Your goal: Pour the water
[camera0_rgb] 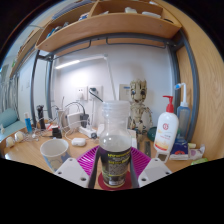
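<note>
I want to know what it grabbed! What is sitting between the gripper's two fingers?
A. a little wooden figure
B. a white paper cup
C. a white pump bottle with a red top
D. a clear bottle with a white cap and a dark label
D: the clear bottle with a white cap and dark label stands upright between the pink-padded fingers of the gripper, while the white paper cup sits apart on the desk.

One claw-mounted camera looks forward along the claw (116, 168), close over a desk (30, 152).

Tongs (114, 168) level, fingers clamped on load
</note>
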